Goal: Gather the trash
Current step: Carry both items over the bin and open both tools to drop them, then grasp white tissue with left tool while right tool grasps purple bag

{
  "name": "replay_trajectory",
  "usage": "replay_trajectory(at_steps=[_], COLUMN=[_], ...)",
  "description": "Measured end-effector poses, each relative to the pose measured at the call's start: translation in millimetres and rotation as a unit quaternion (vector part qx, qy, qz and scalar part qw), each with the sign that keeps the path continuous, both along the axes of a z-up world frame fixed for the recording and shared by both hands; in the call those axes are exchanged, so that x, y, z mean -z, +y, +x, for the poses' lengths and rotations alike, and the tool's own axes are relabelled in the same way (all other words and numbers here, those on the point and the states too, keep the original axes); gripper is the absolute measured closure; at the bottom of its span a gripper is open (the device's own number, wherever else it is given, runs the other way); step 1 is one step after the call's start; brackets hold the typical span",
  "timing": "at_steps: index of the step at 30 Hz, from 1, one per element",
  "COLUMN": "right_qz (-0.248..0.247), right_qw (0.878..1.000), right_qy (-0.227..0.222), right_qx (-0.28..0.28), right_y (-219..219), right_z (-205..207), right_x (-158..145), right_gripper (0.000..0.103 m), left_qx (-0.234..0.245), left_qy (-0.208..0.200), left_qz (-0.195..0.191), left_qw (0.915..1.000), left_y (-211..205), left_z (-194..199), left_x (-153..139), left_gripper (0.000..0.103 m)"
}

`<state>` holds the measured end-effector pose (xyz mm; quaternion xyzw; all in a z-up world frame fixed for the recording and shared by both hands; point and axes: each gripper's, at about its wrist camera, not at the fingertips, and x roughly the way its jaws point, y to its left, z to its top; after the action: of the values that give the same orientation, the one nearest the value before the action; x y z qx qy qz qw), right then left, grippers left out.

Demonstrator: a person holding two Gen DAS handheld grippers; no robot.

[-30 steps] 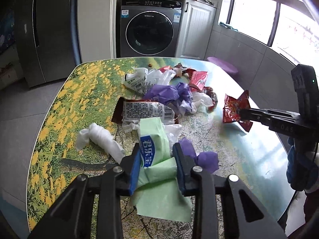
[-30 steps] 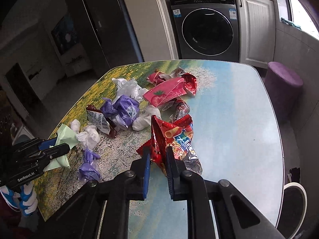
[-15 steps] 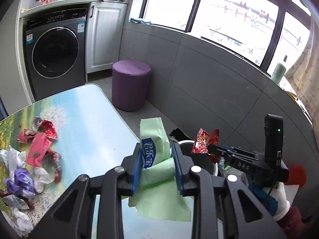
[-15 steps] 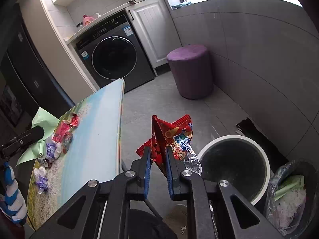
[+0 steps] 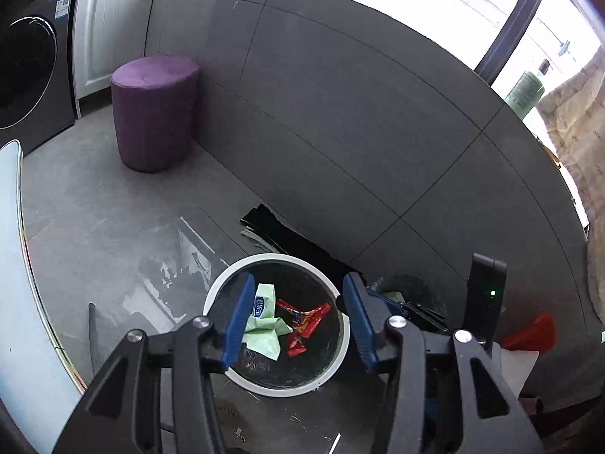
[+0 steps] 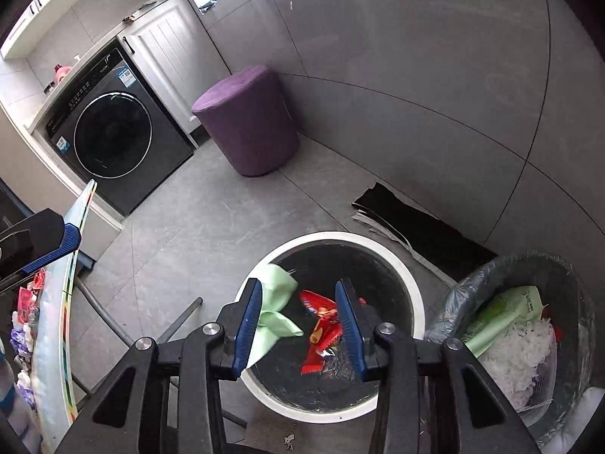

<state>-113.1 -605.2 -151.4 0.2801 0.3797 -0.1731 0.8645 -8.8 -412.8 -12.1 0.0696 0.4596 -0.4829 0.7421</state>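
A round white-rimmed trash bin [image 5: 227,286] stands on the grey floor; it also shows in the right wrist view [image 6: 410,276]. Inside lie the green tissue packet [image 5: 262,327] [image 6: 278,291] and the red snack wrapper [image 5: 308,319] [image 6: 321,325]. My left gripper [image 5: 295,323] is open and empty above the bin. My right gripper [image 6: 298,327] is open and empty above the bin too. More trash [image 6: 26,302] lies on the table at the far left of the right wrist view.
A purple stool [image 5: 155,111] [image 6: 247,121] stands by the grey wall. A second bin [image 6: 529,325] with a plastic liner, holding tissues, sits to the right. Black flat sheets [image 6: 412,223] lie on the floor. A washing machine [image 6: 109,140] is behind. The table edge [image 5: 15,265] is at left.
Both grippers swung from the table to above the bin and opened. The green packet and the red wrapper dropped from the jaws into the bin.
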Motion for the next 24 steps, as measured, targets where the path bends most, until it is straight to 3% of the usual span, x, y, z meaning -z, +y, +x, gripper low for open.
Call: replay_trajectory(at_steps=[6, 14, 19, 24], right_qz=[-0.017, -0.027, -0.021, -0.009], right_qw=[0.999, 0.985, 0.962, 0.93], right_qy=[-0.03, -0.085, -0.089, -0.081], right_qx=[-0.026, -0.148, -0.257, -0.357], right_y=[26, 130, 210, 286], right_z=[-4, 10, 30, 51], right_x=[-32, -88, -100, -96], right_gripper=[0.065, 0.065, 0.065, 0.064], left_qx=[-0.033, -0.131, -0.231, -0.332], left_qy=[-0.052, -0.093, -0.099, -0.084], left_qz=[-0.003, -0.012, -0.001, 0.029], left_qw=[0.9981, 0.987, 0.9679, 0.9389], left_y=[63, 214, 333, 432], left_z=[2, 5, 8, 15], left_x=[-24, -52, -55, -37], left_gripper=[0.056, 0.056, 0.056, 0.056])
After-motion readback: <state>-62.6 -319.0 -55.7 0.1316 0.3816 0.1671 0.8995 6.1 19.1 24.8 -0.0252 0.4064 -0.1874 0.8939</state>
